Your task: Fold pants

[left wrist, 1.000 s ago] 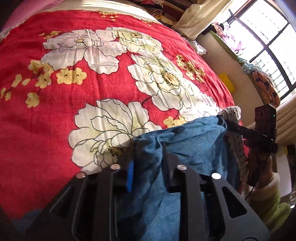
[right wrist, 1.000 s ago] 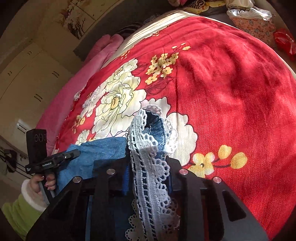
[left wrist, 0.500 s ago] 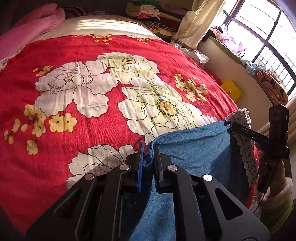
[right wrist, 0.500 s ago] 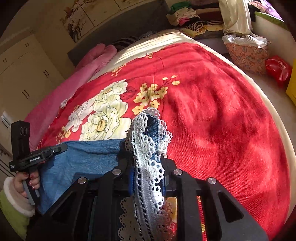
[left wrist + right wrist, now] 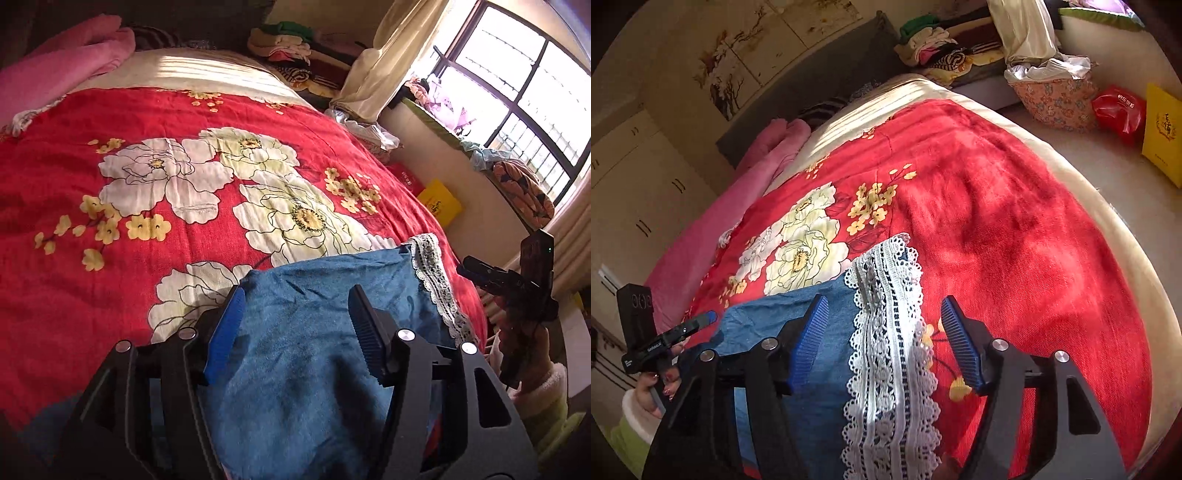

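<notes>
On the red floral bedspread the blue pants lie flat near the edge, lace trim along the right side. A second ago both grippers pinched the fabric; now the left gripper and right gripper are opening, jaws spread clear of the cloth. The fold edge appears released; this fold step is judged complete

A home bedroom: a bed under a red flowered quilt, stacked clothes, wardrobe doors, barred window.
</notes>
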Demonstrator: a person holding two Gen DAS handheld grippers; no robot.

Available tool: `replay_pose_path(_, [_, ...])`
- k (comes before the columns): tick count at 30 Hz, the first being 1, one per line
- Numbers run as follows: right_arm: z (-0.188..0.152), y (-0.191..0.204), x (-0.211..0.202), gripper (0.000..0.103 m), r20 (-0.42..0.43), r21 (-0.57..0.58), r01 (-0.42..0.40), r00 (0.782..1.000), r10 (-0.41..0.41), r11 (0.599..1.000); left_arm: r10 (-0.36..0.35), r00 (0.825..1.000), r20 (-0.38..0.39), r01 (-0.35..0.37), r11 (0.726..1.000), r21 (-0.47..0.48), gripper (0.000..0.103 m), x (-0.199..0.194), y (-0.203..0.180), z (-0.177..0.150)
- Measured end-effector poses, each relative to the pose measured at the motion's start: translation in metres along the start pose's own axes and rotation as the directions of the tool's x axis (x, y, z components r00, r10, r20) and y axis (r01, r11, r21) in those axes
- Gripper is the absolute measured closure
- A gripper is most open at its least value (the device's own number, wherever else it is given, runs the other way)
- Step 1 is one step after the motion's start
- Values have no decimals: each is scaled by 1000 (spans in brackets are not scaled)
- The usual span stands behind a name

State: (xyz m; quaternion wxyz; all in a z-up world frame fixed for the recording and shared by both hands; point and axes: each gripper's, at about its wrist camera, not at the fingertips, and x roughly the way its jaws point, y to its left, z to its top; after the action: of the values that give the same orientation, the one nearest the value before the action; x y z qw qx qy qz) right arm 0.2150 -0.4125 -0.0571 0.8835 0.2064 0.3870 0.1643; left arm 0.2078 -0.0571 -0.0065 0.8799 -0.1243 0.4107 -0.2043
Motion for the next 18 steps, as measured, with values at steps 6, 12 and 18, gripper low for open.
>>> replay_pose_path(6, [-34,6,-36,32,24,7,35,999,-35,999,23,999,39,-22,999,-27,28,-61,10,-45])
replay_pose_path(12, [-81,-2,-47,29,7,80,90,996,-91,993,135,990,47,-127,981,-145,21,-119,48,-94])
replay_pose_path(18, [-105,-4,-41,29,-23,135,81,997,-79,988,294,953,69,-263,921,-286,16,-169,90,-136])
